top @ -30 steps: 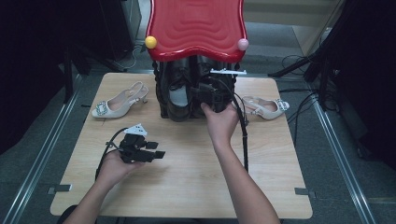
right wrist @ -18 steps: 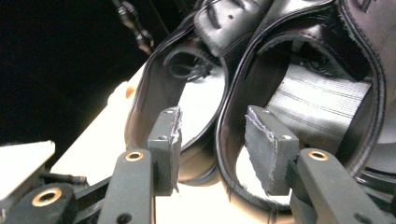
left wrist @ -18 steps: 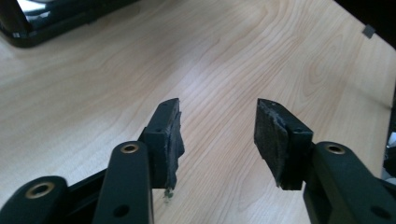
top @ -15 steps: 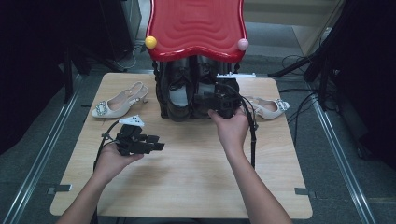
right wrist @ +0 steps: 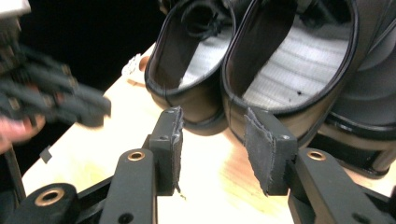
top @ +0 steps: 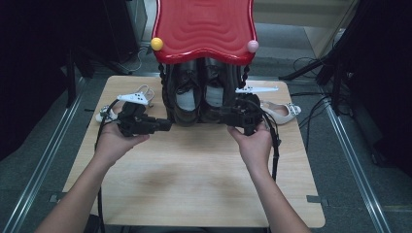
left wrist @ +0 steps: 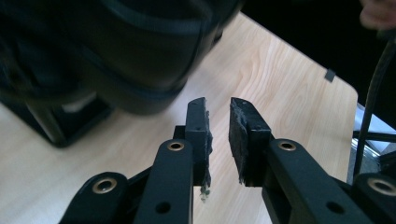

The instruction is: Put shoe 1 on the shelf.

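Two black shoes, the left one [top: 187,99] and the right one [top: 214,97], stand heel-out on the low shelf of a red-topped rack [top: 204,29]. My left gripper [top: 167,126] points right at the left shoe's heel. In the left gripper view its jaws [left wrist: 218,105] have just been closing to a narrow gap with nothing between them, and a black shoe [left wrist: 140,51] looms above. My right gripper [top: 224,114] points left at the right shoe. In the right gripper view its jaws [right wrist: 212,116] stand open and bare before the heel of the right shoe [right wrist: 294,65].
One white sandal [top: 107,114] lies left of the rack behind my left hand, another [top: 279,110] on the right. The wooden table [top: 194,179] stretches bare toward the person. Cables trail from both grippers, and metal rails run along both sides.
My left gripper has risen and moved forward to the rack's left front, and its jaws have narrowed. The right gripper has drifted right and back out from under the rack.
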Demonstrator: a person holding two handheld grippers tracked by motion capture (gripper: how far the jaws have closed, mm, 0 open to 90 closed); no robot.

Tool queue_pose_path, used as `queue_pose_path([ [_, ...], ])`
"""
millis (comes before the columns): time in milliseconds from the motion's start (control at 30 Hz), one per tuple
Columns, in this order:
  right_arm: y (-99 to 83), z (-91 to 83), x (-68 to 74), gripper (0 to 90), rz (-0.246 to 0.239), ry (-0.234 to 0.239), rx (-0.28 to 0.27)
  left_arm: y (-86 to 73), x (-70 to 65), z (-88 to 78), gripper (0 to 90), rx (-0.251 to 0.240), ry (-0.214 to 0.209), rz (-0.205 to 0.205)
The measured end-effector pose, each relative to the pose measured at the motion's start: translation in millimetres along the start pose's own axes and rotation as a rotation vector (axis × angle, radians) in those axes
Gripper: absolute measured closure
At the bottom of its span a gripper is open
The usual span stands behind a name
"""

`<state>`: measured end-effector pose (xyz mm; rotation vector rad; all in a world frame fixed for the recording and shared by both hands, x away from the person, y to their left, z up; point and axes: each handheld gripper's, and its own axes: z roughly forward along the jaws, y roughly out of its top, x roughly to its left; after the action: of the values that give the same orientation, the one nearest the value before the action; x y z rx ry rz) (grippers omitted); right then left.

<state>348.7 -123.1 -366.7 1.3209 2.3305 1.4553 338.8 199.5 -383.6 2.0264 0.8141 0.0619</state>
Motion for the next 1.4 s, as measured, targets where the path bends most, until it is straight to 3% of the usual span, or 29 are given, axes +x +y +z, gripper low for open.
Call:
queue_pose_path([
  [300,-19.2,1.0,-4.4,58.2,0.007,0.028,0.018,65.4,-4.1,-9.1,82.2,-0.015,0.021,0.088],
  [600,-34.0,12.3,-8.4,59.0,0.007,0.057,0.036,122.9,-2.7,-4.3,86.2,-0.009,0.040,0.137],
  [833,-38.7,17.8,-9.1,61.3,0.006,0.065,0.038,155.7,-0.2,-2.3,87.9,-0.024,0.042,0.150],
  [1000,-38.6,19.5,-9.5,75.1,-0.002,0.056,0.024,178.3,2.2,-1.0,87.9,-0.053,0.026,0.133],
  [1167,-39.5,26.8,-13.0,83.9,0.004,0.060,0.037,198.1,2.9,2.0,87.9,-0.063,0.058,0.156],
  [1400,-38.5,32.6,-14.7,85.1,0.006,0.065,0.013,217.2,7.9,7.0,87.7,-0.058,0.077,0.146],
])
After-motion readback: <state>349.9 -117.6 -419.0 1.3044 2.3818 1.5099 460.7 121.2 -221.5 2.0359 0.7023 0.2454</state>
